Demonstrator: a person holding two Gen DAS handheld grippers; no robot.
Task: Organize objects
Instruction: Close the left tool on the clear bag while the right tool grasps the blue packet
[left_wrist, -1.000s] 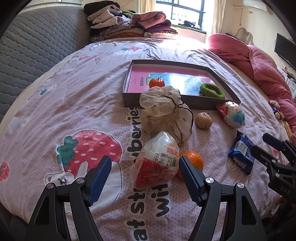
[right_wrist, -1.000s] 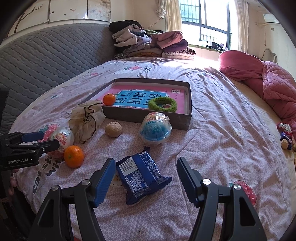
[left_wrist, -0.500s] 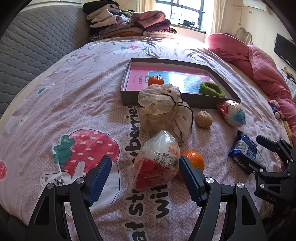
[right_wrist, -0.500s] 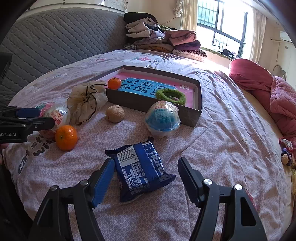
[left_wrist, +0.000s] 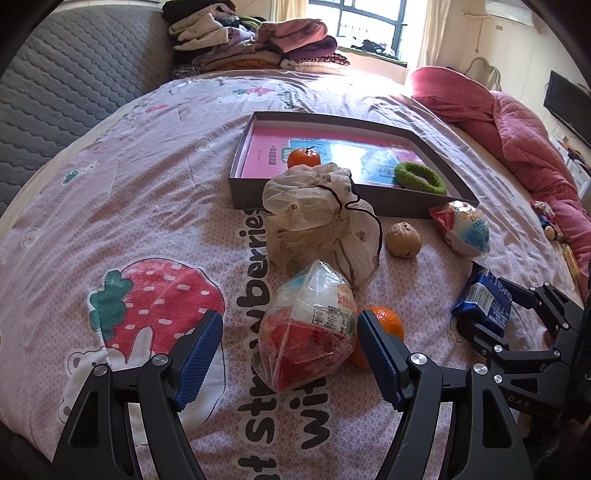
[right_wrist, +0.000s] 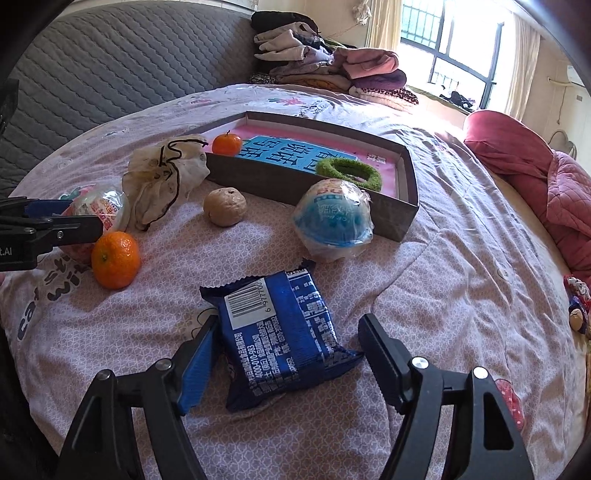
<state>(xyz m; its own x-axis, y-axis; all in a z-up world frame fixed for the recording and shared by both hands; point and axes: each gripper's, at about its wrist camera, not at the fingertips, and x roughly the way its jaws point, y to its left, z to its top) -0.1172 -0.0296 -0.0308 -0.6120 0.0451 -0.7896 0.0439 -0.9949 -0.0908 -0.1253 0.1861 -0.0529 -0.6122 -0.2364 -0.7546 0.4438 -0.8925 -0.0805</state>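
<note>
My left gripper is open, and a red-and-white wrapped toy egg lies on the bed between its blue pads, untouched. A tangerine sits just behind the right pad. My right gripper is open around a blue snack packet; its left pad is close to the packet's edge and its right pad stands apart. The grey box tray holds a small tangerine and a green ring. In the left wrist view the right gripper straddles the packet.
A cream drawstring pouch, a walnut and a blue-and-white wrapped egg lie between the grippers and the tray. A pink quilt is bunched on the right. Folded clothes are stacked at the headboard.
My right gripper has sunk and closed in around the blue packet, rolling a little. The left gripper has hardly moved.
</note>
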